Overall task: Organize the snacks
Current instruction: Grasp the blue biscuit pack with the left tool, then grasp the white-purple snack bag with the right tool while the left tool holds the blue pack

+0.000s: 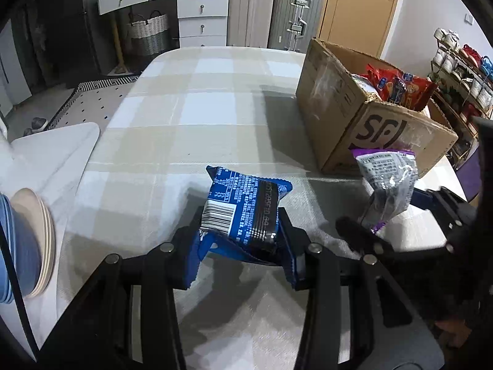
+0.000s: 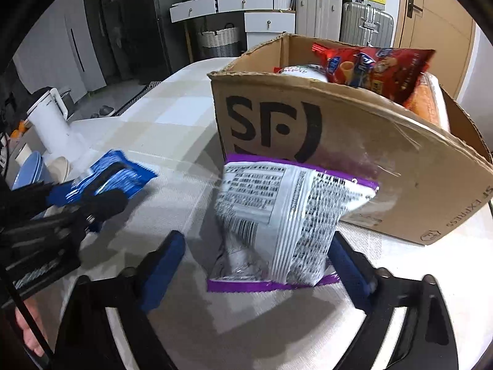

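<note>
Blue packet (image 1: 246, 209) gripped — purple packet (image 2: 286, 219) perhaps loose

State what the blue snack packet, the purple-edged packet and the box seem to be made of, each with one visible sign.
Blue snack packet: thin glossy plastic film, probably; it creases and has a serrated sealed edge.
Purple-edged packet: shiny, crinkled film, possibly foil-lined; light glints on its wrinkles.
Box: matte brown corrugated cardboard with a ragged torn rim, printed logo and clear tape.

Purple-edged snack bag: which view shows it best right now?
Right wrist view. The purple-edged snack bag fills the centre, standing between the right tongs, printed back fully visible before the cardboard box. The left wrist view shows it only small and sideways at the right edge, partly hidden by the tongs.
</note>
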The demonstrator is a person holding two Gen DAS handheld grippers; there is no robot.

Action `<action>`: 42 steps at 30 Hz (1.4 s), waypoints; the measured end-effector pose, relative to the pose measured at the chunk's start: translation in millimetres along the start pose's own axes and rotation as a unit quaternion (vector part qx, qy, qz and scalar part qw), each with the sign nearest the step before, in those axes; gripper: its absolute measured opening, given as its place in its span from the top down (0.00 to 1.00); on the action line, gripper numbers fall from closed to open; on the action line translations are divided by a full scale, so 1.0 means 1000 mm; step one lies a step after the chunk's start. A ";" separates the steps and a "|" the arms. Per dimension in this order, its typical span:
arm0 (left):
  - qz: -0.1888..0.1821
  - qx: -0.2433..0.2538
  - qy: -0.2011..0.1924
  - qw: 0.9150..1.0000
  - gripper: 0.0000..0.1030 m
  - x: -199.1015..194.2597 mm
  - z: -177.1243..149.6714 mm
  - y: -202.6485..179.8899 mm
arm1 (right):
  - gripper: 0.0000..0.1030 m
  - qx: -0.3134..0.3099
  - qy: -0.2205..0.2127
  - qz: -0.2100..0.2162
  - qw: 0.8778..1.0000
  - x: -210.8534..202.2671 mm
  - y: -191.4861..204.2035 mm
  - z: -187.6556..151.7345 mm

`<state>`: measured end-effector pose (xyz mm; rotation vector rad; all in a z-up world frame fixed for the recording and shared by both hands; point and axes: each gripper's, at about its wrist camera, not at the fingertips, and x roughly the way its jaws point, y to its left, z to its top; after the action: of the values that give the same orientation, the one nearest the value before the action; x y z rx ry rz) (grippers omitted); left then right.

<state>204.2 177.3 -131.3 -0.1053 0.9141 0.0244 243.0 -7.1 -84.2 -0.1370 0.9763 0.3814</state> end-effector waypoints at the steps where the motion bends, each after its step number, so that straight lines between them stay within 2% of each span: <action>1: 0.001 0.001 -0.001 1.000 0.61 -0.003 -0.001 0.002 | 0.32 0.003 0.007 0.005 1.000 0.004 0.001 0.002; 5: -0.002 -0.009 0.000 1.000 0.61 -0.006 -0.004 0.009 | 0.34 0.011 0.011 0.011 1.000 0.012 -0.002 0.003; 10: -0.002 -0.014 -0.007 1.000 0.61 -0.008 -0.002 0.009 | 0.40 0.024 0.013 0.028 0.999 0.015 -0.009 0.002; 18: 0.002 -0.010 -0.008 1.000 0.61 -0.011 -0.003 0.002 | 0.47 0.023 0.013 0.043 0.999 0.004 -0.020 -0.008; 26: 0.008 -0.010 -0.012 1.000 0.61 -0.019 -0.008 -0.009 | 0.49 0.026 0.015 0.055 0.998 -0.010 -0.033 -0.023; 30: 0.013 -0.001 -0.035 0.999 0.61 -0.036 -0.014 -0.020 | 0.49 0.022 0.008 0.064 0.998 -0.022 -0.039 -0.032; 35: 0.011 -0.014 -0.061 0.998 0.61 -0.064 -0.029 -0.030 | 0.49 0.008 0.004 0.074 0.997 -0.040 -0.043 -0.053; 38: 0.024 -0.004 -0.086 0.996 0.61 -0.083 -0.039 -0.042 | 0.49 -0.010 -0.011 0.069 0.998 -0.054 -0.042 -0.059; 42: 0.018 0.011 -0.105 0.994 0.61 -0.101 -0.050 -0.062 | 0.49 0.000 -0.034 0.081 0.996 -0.076 -0.046 -0.067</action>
<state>106.8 113.1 -76.8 -0.0634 0.7058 0.0585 169.7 -88.4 -61.3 -0.0436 0.9238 0.5319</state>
